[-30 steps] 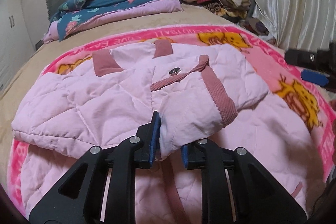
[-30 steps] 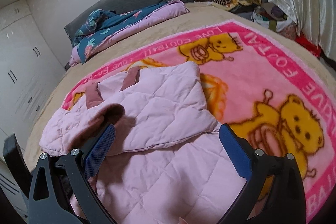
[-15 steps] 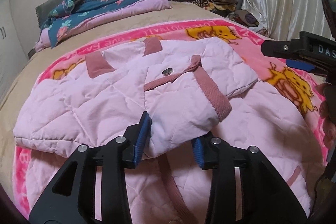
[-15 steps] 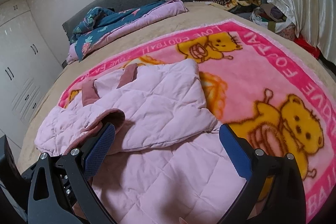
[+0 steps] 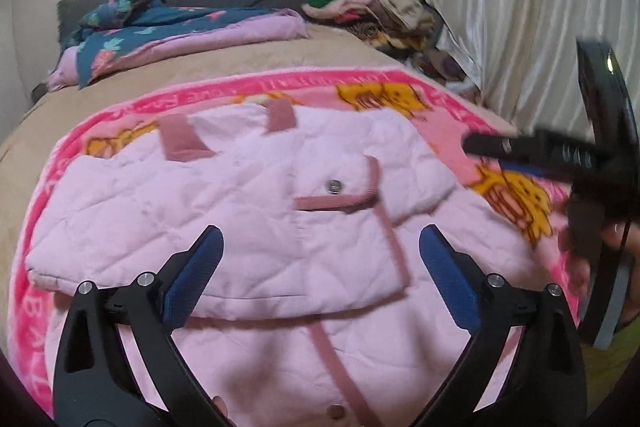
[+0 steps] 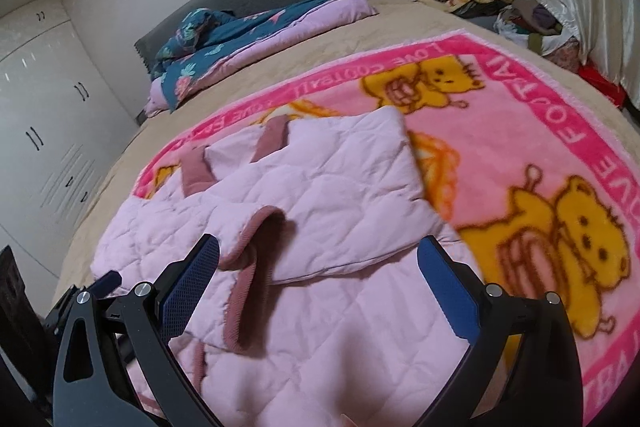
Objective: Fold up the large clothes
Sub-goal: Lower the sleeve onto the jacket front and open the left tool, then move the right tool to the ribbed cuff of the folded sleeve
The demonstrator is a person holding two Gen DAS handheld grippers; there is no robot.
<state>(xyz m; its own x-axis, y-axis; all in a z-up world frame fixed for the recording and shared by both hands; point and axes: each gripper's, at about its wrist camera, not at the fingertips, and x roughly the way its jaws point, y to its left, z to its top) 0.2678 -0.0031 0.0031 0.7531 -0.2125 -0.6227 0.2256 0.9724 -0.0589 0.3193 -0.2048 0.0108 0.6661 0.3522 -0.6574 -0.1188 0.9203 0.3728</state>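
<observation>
Left claw [image 5: 320, 263] just sprung wide, empty, above folded pink jacket [image 5: 248, 211]; right claw [image 6: 318, 267] gaping, empty.

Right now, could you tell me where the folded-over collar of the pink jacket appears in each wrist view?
Left wrist: collar, just right of centre, beside the metal snap, beyond the open left gripper.
Right wrist: collar, left of centre, near the left finger of the open right gripper.
Shared landmark: the two dark pink cuffs at the jacket's far edge.
</observation>
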